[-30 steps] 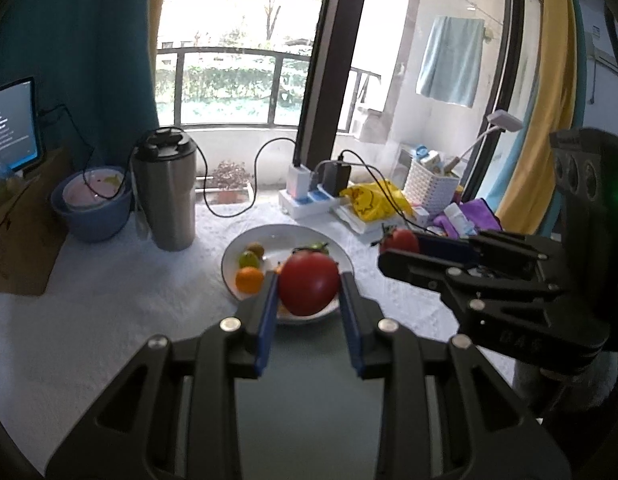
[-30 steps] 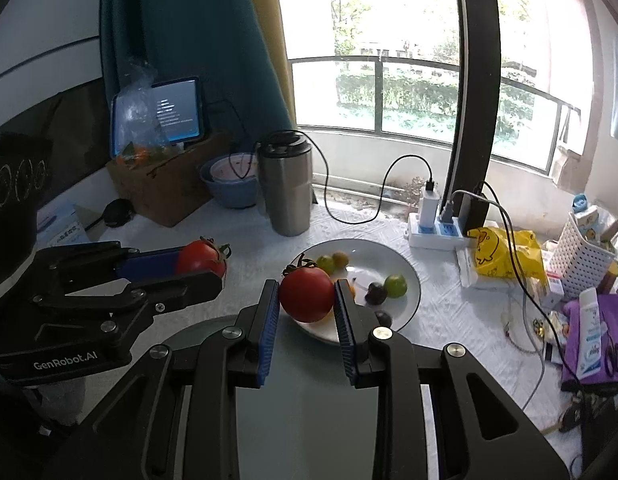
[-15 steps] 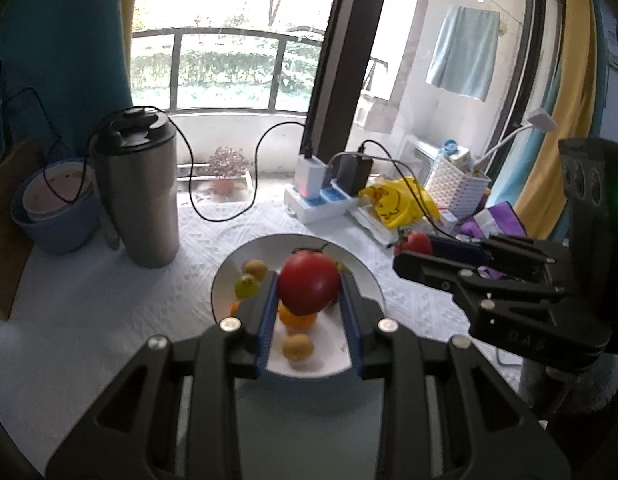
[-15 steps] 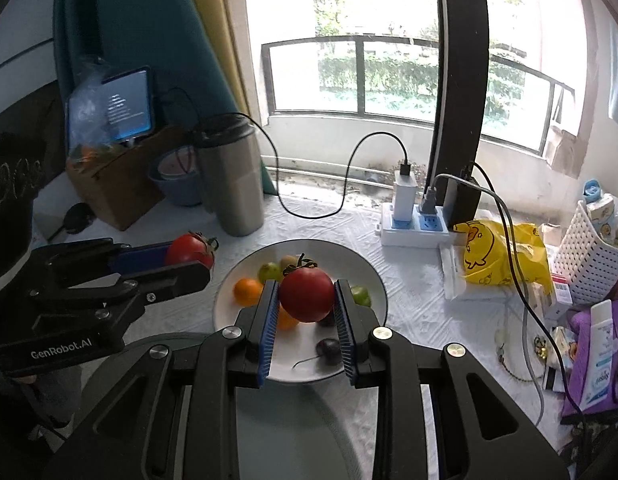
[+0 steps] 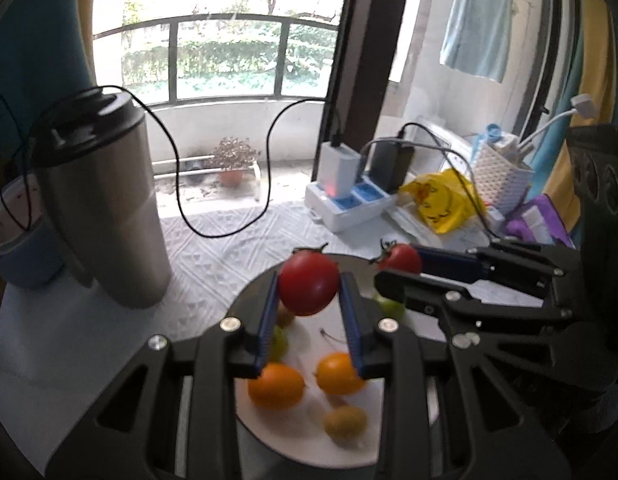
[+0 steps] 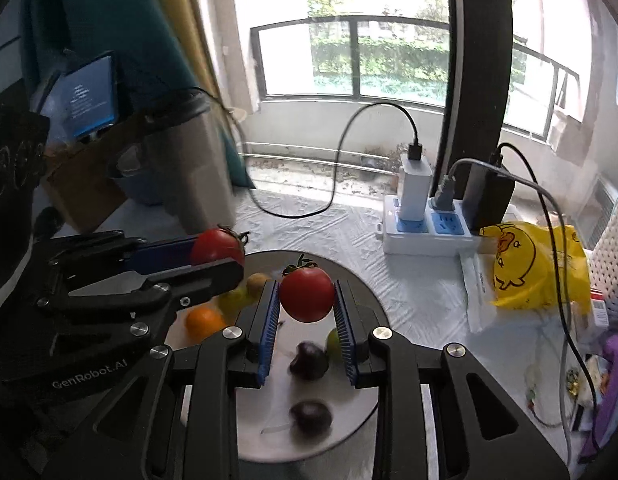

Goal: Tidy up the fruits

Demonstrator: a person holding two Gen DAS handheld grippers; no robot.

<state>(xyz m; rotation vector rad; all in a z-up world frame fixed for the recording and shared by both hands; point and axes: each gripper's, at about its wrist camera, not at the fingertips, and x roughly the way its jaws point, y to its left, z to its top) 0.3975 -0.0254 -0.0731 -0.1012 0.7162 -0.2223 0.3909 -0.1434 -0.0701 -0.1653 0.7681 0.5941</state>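
Between the blue pads of the left tongs [image 5: 309, 292], a red tomato [image 5: 308, 288] sits clamped, held above a white plate [image 5: 309, 440] that lies directly under and ahead of the fingers. Just to the right, the right tongs [image 6: 307, 298] grip a 2nd tomato [image 6: 307, 295] the same way, also over the plate; each tool shows in the other's cam, tips side by side, close but apart. On the plate below the left tongs: 2 oranges [image 5: 276, 386], a yellowish fruit [image 5: 345, 420] nearer the cam, and green fruit [image 5: 391, 307] partly hidden behind the fingers. Below the right tongs: 2 dark plums [image 6: 310, 414], one right between the fingers, the other closer to the cam, w/ a green fruit at the right pad. Left of the left tongs & well apart stands a steel tumbler [image 5: 101, 208] w/ black lid; a blue bowl [image 5: 21, 256] sits behind it at frame edge. Ahead & to the right of both tools, a white power strip [image 6: 427, 230] w/ chargers plugged in, a yellow duck bag [image 6: 533, 268] just beside it, and a white basket [image 5: 503, 178] farther right. White cloth [image 5: 213, 256] covers the table.
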